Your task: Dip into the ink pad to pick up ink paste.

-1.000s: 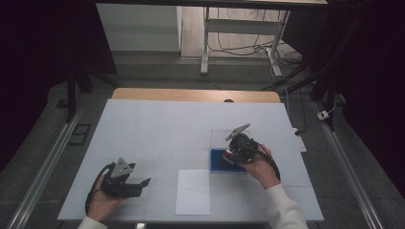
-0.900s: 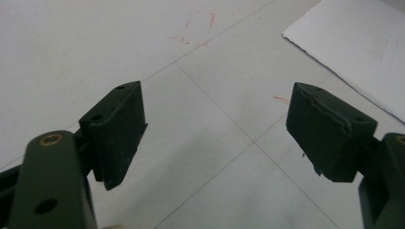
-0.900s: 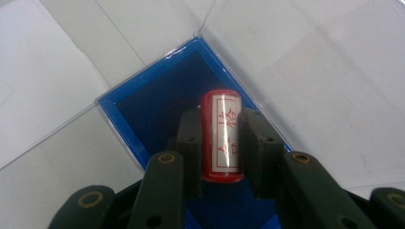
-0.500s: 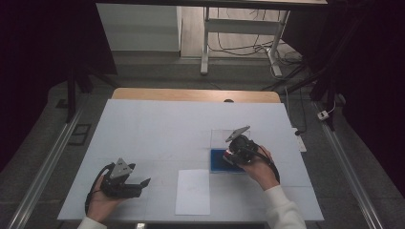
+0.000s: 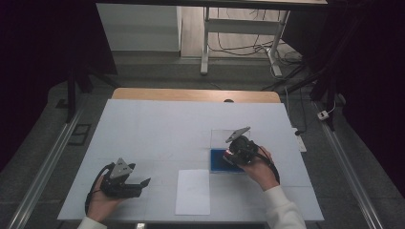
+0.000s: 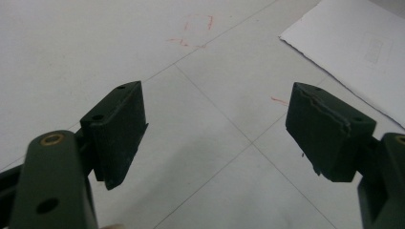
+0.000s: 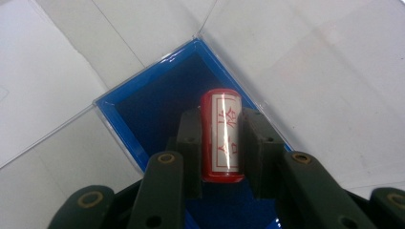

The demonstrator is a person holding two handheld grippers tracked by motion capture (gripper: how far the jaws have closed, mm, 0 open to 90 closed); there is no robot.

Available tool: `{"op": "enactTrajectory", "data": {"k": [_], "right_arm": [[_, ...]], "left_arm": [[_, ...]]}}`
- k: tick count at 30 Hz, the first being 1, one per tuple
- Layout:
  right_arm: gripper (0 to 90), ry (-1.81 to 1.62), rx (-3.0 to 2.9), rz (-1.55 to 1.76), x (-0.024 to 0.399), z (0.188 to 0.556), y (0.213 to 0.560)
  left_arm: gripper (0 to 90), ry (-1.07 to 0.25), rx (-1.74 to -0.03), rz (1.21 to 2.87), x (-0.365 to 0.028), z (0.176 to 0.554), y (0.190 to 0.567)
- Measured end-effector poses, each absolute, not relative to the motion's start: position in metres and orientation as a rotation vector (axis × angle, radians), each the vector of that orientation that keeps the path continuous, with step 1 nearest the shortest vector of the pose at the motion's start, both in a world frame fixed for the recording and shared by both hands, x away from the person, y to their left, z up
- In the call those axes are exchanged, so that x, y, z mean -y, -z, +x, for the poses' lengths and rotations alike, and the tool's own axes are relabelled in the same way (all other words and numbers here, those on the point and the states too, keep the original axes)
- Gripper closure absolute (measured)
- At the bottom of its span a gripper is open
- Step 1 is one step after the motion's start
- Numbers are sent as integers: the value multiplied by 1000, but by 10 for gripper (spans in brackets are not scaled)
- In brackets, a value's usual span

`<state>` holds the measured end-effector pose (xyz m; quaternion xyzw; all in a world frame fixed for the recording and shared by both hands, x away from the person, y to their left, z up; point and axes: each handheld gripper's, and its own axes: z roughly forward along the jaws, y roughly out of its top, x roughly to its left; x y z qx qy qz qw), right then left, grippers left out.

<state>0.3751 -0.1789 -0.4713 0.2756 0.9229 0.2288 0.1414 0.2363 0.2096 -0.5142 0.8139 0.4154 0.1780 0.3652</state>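
Clearly, a red stamp (image 7: 220,136) was clamped between the jaws of the right gripper (image 7: 220,143), its long axis running along the jaws and its far end pointing at 12 o'clock, out over a blue ink pad (image 7: 157,107) set in a clear case. Whether the stamp's face touched the pad couldn't be told. In the high view the right gripper (image 5: 239,151) was seen at the pad's (image 5: 218,160) 3 o'clock edge, w/ the case's clear lid lying open toward 12 o'clock.

A white paper sheet (image 5: 193,191) lay near, at approx. 7 o'clock from the pad; the right hand was judged the nearer one for any stamping there. The left gripper (image 5: 125,183) was held low at the sheet's 9 o'clock side, jaws spread wide w/ nothing between them, which the left gripper view (image 6: 224,129) confirmed.

The white table (image 5: 157,124) was marked w/ thin grid lines and faint red marks (image 6: 198,24). Beyond it, at 12 o'clock, a dark room w/ a grey floor, a metal stand (image 5: 205,43) and loose cables was seen.
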Motion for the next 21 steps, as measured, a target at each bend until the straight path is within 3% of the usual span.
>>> {"op": "enactTrajectory", "data": {"k": [13,21], "right_arm": [[702,-756,-2662,796,186,376,466],[701,-904,-2593,790,191,366,443]], "left_arm": [[220,-464,-1077,2088,-214,237,515],[220,-468,-1080,2085,-216,237,515]]}}
